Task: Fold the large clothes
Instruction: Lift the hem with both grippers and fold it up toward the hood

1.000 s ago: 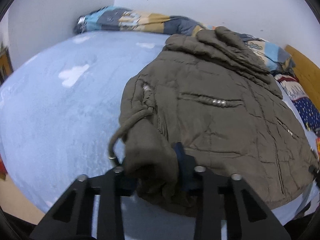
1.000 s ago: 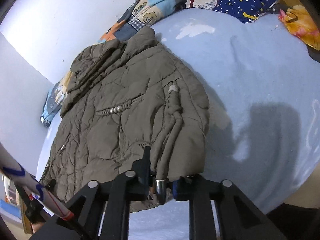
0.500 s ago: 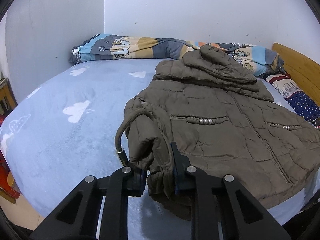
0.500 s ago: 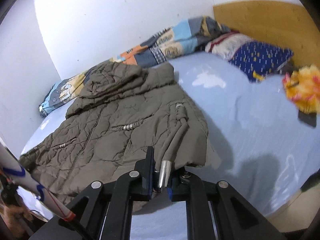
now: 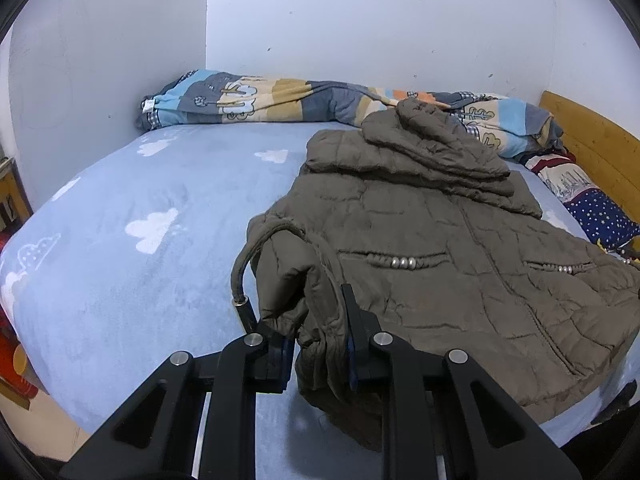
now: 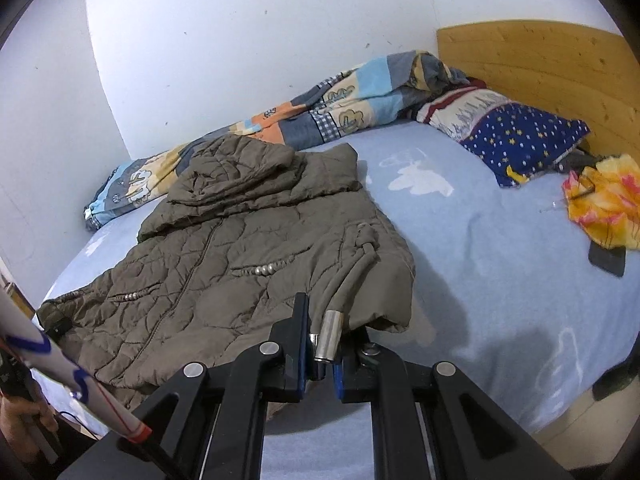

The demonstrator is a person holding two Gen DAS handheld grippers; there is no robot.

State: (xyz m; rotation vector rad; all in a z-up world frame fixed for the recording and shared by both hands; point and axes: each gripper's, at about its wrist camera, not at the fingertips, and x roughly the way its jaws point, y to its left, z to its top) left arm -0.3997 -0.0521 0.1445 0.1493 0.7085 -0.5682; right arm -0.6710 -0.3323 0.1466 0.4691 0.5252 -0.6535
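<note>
Jacket (image 5: 440, 248) hem clamped in left hand-held gripper (image 5: 320, 344), lying ahead on bed (image 5: 140, 280).

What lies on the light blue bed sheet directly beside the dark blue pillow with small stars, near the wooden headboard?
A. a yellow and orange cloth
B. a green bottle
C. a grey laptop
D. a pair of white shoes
A: in the right wrist view a yellow and orange cloth lies on the light blue bed sheet beside the dark blue star pillow.

brown quilted jacket (image 5: 440, 248), flat on bed
</note>
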